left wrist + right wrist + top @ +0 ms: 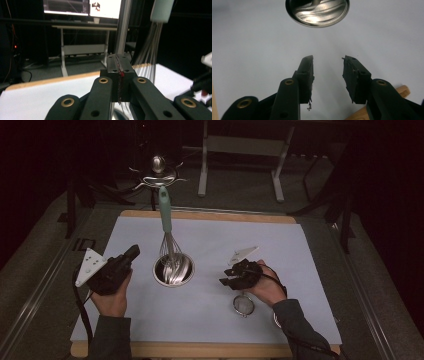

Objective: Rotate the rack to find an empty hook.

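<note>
a whisk (pixel 169 237) with a pale green handle stands tilted in a small steel bowl (pixel 173 269) near the middle of my light mat, its wire loops down inside and its handle leaning away from me. a small mesh strainer (pixel 243 304) lies flat just in front of my right hand.

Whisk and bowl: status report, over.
Left gripper shut, empty. Right gripper open, empty. Whisk stands in steel bowl, untouched. Small strainer beside right hand.

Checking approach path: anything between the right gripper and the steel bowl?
Nothing. In the right gripper view, bare white mat runs from the open right gripper to the steel bowl; the high view agrees.
</note>
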A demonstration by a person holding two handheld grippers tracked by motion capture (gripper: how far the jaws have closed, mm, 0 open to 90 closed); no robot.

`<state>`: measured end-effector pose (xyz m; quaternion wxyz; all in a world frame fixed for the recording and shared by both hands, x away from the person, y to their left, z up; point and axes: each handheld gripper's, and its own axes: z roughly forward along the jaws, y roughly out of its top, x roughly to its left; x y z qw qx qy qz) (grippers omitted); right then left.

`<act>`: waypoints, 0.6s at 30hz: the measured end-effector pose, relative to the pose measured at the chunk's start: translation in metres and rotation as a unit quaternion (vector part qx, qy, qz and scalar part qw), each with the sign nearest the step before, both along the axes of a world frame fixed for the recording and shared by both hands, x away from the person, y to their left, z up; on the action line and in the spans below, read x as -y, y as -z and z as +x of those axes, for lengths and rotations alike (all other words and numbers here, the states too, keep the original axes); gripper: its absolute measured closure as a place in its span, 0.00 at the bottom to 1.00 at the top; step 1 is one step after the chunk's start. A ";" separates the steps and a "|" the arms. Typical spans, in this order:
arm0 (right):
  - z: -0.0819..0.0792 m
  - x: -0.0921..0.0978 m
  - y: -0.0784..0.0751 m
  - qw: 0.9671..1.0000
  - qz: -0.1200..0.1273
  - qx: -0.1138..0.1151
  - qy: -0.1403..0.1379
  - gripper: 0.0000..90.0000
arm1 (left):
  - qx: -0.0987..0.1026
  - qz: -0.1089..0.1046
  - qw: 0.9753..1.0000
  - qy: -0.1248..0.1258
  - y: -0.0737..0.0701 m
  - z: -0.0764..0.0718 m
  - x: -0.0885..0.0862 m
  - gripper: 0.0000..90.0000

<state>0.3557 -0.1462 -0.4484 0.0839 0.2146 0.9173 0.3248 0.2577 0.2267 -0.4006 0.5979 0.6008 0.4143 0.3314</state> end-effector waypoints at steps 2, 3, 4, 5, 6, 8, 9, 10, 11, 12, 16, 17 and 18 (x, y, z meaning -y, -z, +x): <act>-0.002 0.000 0.003 1.000 -0.004 0.003 0.002 0.67 | 0.010 0.000 1.000 0.001 -0.006 0.001 0.002 1.00; -0.003 0.001 0.003 1.000 -0.003 0.004 0.002 0.67 | 0.016 -0.001 1.000 0.004 -0.010 0.001 0.003 1.00; -0.004 0.001 0.004 1.000 0.000 0.006 0.000 0.68 | 0.021 0.002 1.000 0.007 -0.013 0.001 0.004 1.00; -0.005 0.002 0.004 1.000 0.001 0.007 -0.002 0.68 | 0.026 0.004 1.000 0.009 -0.016 0.001 0.005 1.00; -0.006 0.002 0.004 1.000 0.000 0.007 -0.004 0.68 | 0.030 0.005 0.999 0.010 -0.019 0.001 0.006 1.00; -0.008 0.003 0.004 1.000 -0.003 0.009 -0.006 0.67 | 0.039 0.000 0.999 0.013 -0.024 0.001 0.008 1.00; -0.009 0.003 0.003 1.000 -0.004 0.010 -0.005 0.67 | 0.043 -0.003 0.999 0.014 -0.027 0.001 0.008 1.00; -0.010 0.004 0.003 1.000 -0.004 0.015 -0.005 0.67 | 0.047 -0.006 0.999 0.015 -0.029 0.001 0.009 1.00; -0.011 0.005 0.003 1.000 -0.002 0.018 -0.003 0.67 | 0.052 -0.007 0.999 0.015 -0.032 0.001 0.009 1.00; -0.012 0.005 0.003 1.000 0.000 0.022 -0.003 0.66 | 0.056 -0.008 0.998 0.016 -0.035 0.000 0.010 1.00; -0.015 0.005 0.006 1.000 -0.007 0.030 -0.007 0.64 | 0.074 -0.014 0.997 0.016 -0.044 -0.001 0.012 1.00; -0.017 0.003 0.008 0.999 -0.017 0.032 -0.011 0.63 | 0.078 -0.015 0.997 0.016 -0.046 -0.001 0.012 1.00; -0.017 0.003 0.009 0.999 -0.019 0.032 -0.012 0.63 | 0.082 -0.018 0.996 0.016 -0.049 0.000 0.013 1.00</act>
